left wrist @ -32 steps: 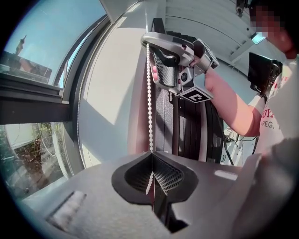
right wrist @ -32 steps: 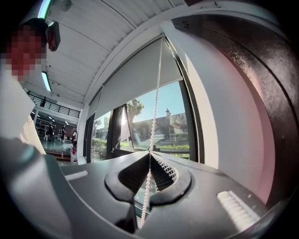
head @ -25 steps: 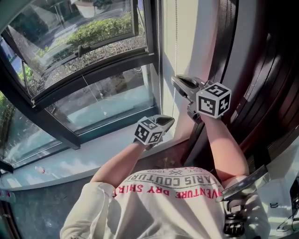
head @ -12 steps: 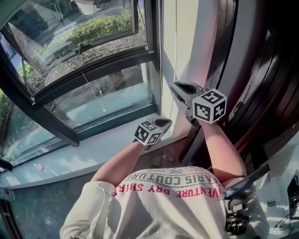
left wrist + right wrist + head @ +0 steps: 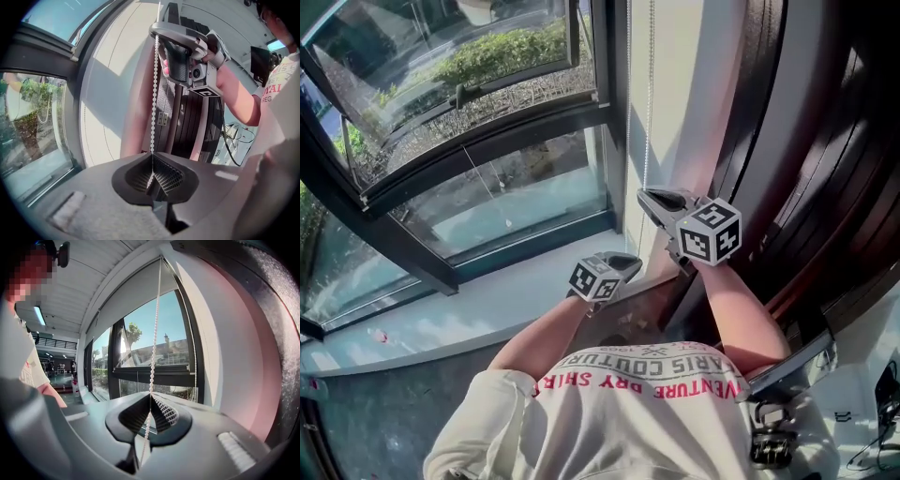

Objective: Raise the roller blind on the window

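A white bead chain (image 5: 650,94) hangs down the pale wall beside the window (image 5: 487,122). My right gripper (image 5: 649,196) is shut on this chain, which runs between its jaws in the right gripper view (image 5: 151,401). Lower down, my left gripper (image 5: 630,261) is shut on the same bead chain (image 5: 153,93), pinched at its jaw tips (image 5: 152,160). The right gripper (image 5: 180,51) shows above in the left gripper view, holding the chain higher up. A pale blind (image 5: 136,296) covers the window's upper part in the right gripper view.
A dark window frame (image 5: 614,112) stands just left of the chain, with a light sill (image 5: 487,305) below. Dark wooden panels (image 5: 825,141) rise at the right. A second strand of the chain (image 5: 195,343) hangs close to the wall.
Both grippers have come down along the wall, still shut on the chain, the right one staying above the left.
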The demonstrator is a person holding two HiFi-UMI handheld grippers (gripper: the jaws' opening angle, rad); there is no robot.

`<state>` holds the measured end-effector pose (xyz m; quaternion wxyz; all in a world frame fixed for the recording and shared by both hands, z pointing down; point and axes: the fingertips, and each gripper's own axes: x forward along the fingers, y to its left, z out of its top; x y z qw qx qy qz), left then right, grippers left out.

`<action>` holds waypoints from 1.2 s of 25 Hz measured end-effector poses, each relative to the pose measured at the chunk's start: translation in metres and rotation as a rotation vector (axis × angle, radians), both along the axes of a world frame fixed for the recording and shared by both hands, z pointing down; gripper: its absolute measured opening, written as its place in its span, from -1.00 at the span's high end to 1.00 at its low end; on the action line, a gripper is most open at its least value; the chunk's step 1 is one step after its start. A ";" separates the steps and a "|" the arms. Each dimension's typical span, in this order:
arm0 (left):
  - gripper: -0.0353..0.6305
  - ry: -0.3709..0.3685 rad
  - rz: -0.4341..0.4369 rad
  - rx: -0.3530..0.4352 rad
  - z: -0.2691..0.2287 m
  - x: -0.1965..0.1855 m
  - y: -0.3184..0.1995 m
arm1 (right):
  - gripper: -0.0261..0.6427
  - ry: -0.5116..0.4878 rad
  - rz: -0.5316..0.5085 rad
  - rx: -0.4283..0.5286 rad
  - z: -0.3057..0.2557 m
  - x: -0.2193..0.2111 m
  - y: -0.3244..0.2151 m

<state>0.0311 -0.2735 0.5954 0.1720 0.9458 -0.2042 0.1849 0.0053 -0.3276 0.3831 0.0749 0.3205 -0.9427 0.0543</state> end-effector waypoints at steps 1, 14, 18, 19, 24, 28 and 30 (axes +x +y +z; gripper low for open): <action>0.86 -0.006 0.011 -0.003 0.001 0.001 0.001 | 0.89 0.004 -0.003 -0.002 0.001 0.001 0.000; 0.65 0.260 0.084 0.170 -0.174 -0.011 -0.028 | 0.89 0.003 -0.023 -0.018 0.000 0.012 -0.008; 0.63 0.337 0.095 0.246 -0.253 -0.020 -0.042 | 0.89 0.003 -0.030 -0.018 0.001 0.011 -0.005; 0.63 0.357 0.092 0.278 -0.276 -0.021 -0.046 | 0.89 0.003 -0.031 -0.018 0.000 0.011 -0.004; 0.63 0.386 0.045 0.414 -0.365 -0.014 -0.065 | 0.89 -0.009 -0.033 -0.021 -0.003 0.012 0.005; 0.63 0.397 0.044 0.428 -0.394 -0.003 -0.075 | 0.89 -0.002 -0.040 -0.015 -0.004 0.012 0.009; 0.63 0.402 0.062 0.410 -0.399 0.006 -0.075 | 0.89 -0.006 -0.025 -0.017 -0.002 0.015 0.011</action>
